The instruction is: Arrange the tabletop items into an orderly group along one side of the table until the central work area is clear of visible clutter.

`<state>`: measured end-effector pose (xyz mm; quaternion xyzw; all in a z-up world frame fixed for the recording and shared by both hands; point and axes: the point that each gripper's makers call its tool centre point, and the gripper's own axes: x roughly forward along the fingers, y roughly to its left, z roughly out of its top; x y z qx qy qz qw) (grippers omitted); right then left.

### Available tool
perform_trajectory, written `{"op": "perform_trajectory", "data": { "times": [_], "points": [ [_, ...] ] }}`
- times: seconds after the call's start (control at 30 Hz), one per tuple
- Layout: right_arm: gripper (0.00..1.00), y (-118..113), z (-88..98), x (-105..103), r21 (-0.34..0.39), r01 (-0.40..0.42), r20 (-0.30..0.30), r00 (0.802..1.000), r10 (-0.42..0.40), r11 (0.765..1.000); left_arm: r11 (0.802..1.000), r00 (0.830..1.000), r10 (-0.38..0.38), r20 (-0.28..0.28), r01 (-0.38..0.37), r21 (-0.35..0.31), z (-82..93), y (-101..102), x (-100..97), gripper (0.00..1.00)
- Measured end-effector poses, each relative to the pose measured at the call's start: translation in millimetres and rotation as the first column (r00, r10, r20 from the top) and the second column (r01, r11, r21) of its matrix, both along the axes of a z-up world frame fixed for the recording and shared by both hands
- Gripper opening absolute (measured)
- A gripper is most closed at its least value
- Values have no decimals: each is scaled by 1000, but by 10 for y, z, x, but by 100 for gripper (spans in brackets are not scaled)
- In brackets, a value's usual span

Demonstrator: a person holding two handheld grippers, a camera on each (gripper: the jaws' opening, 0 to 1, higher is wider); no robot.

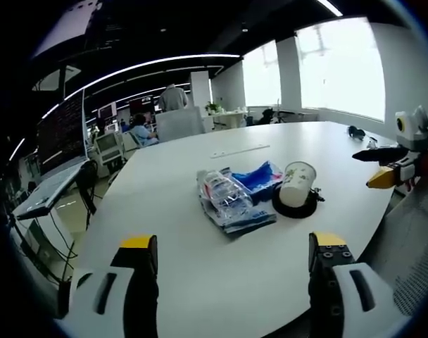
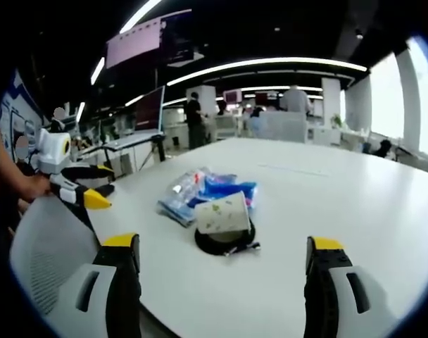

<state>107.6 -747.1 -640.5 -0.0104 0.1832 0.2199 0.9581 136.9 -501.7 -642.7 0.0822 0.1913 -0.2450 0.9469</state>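
1. Hard to make out: the clear plastic bottle (image 1: 226, 196) lies on its side on a crumpled transparent wrapper, and its label is a blur of red and white — no writing can be read. The blue packet (image 1: 260, 176) behind it is partly covered by the bottle and by the paper cup (image 1: 297, 184), so its full shape cannot be told.
2. The paper cup carries small greenish marks, too small to read. It rests on a black round disc (image 1: 294, 208); in the right gripper view the cup (image 2: 223, 213) looks tipped on its side across the disc (image 2: 224, 243), with a thin dark cable end just beside the disc's rim.
3. A small dark object (image 1: 355, 131) far off on the counter (image 1: 200, 267), beyond the right jaw, cannot be identified.
4. Left gripper (image 1: 235, 282): jaws spread wide, nothing between them, touching nothing — the cluster of items lies ahead, between the two jaw lines and nearer the right jaw.
5. Right gripper (image 2: 221, 282): jaws likewise wide apart and empty, with the cup and disc straight ahead between them, the bottle (image 2: 182, 190) and blue packet (image 2: 231, 189) just beyond.
6. Each gripper appears at the edge of the other's view, yellow-tipped, over a grey mesh chair back (image 2: 48, 253).
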Motion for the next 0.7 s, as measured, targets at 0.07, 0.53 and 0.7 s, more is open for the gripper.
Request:
{"op": "perform_trajectory", "data": {
  "times": [0.07,0.53,0.7],
  "points": [
    [96,21,-8,-11,-1,-10,-4,1000,10,1000,1000,1000,-1,-7,1,-6,-6,-3,-6,88],
    [95,-50,-33,1,-8,18,-18,1000,-18,1000,1000,1000,5,-6,-5,-1,-6,14,3,88],
    [95,-26,-13,-5,-8,4,-8,1000,-4,1000,1000,1000,7,-9,-7,11,-16,24,3,88]
  ]
}}
